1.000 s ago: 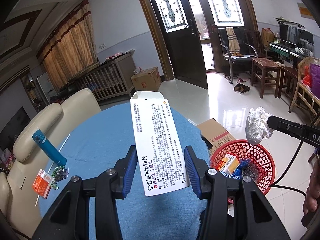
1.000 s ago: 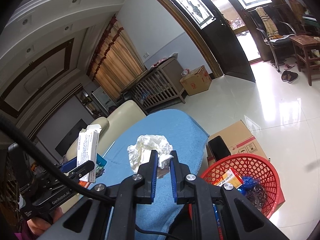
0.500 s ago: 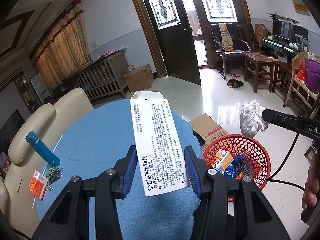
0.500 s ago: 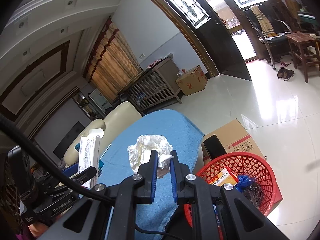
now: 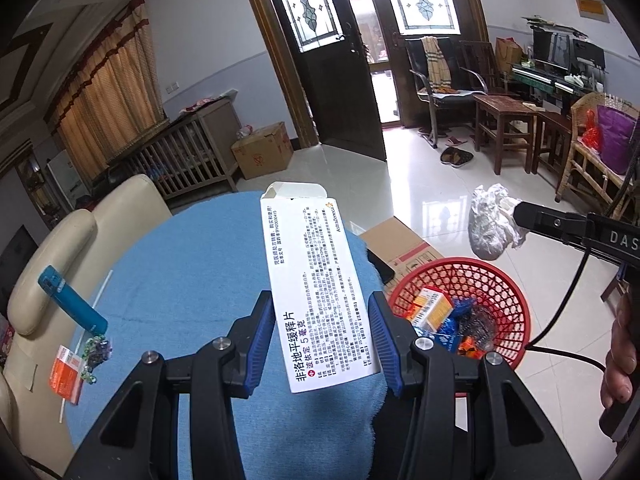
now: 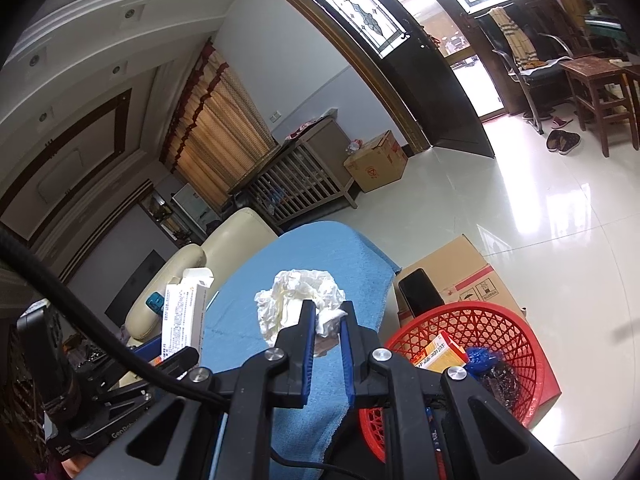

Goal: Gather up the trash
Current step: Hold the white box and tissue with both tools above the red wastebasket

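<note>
Carrying trash: left claw [image 5: 324, 332] clamps the medicine box [image 5: 316, 280], right claw [image 6: 326, 332] the crumpled tissue [image 6: 298, 296]; next, release above the red basket [image 5: 508, 292].

Behind the jaws stands a dark wooden door [image 5: 344, 80] with a stained-glass pane, and it is open. Left of it, against the wall, there is a wooden crib [image 5: 180, 156] with slats, and just beside the crib a closed cardboard box [image 5: 262, 150] sits on the shiny tiled floor [image 5: 432, 184]. Striped brown curtains [image 5: 108, 100] hang further left. A cream leather sofa [image 5: 80, 232] is left of the jaws, touching the edge of the counter. To the right, far from the jaws, a black chair [image 5: 436, 76] carries a plaid scarf; a pair of slippers [image 5: 456, 156] lies near its legs. Beside it stands a small wooden stool [image 5: 504, 120], then a wicker chair [image 5: 596, 148] with a purple bag [image 5: 616, 140].
</note>
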Motion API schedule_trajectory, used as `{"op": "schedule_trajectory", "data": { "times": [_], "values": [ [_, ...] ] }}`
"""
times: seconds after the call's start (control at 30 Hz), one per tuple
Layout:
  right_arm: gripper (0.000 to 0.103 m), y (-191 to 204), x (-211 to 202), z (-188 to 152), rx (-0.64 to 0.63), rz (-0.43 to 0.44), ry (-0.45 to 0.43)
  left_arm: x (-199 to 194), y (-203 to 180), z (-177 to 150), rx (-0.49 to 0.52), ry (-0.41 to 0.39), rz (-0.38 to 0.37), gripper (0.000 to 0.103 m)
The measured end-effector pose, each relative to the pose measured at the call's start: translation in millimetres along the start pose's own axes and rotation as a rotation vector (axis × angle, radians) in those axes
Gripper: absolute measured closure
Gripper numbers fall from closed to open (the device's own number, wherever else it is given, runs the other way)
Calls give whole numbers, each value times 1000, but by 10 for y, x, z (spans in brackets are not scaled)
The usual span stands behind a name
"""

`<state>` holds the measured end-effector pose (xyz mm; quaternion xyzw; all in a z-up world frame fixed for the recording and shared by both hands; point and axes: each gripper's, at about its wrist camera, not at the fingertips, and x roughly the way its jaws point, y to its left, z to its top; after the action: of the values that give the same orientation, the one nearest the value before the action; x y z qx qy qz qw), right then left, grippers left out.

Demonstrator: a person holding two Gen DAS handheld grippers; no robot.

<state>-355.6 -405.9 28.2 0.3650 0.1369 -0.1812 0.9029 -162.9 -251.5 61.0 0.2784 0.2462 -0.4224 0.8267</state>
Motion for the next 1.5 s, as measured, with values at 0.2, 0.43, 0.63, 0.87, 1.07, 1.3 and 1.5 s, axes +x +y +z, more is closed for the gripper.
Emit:
{"op": "schedule_trajectory", "data": {
  "times": [0.2,0.43,0.63,0.87,1.07,1.3,1.5],
  "values": [
    [90,-72,-34,18,19,-12,-3,55,-50,-22,-5,30,-62,54],
    [90,-175,-83,41,41,-22,-15,109,-114,-16,-10,62,-108,54],
    [90,-245,-97,34,57,-28,-19,121,-169,4,5,74,-117,54],
    [90,-293,-135,17,70,-27,-25,126,-241,15,23,85,-131,54],
    [90,-337,-182,13,85,-21,-36,127,-324,48,42,90,-142,54],
    [90,-459,-261,17,114,-15,-57,132,-423,92,64,95,-150,54],
    [90,-576,-311,17,140,-9,-69,147,-507,116,81,103,-155,54]
  ]
}}
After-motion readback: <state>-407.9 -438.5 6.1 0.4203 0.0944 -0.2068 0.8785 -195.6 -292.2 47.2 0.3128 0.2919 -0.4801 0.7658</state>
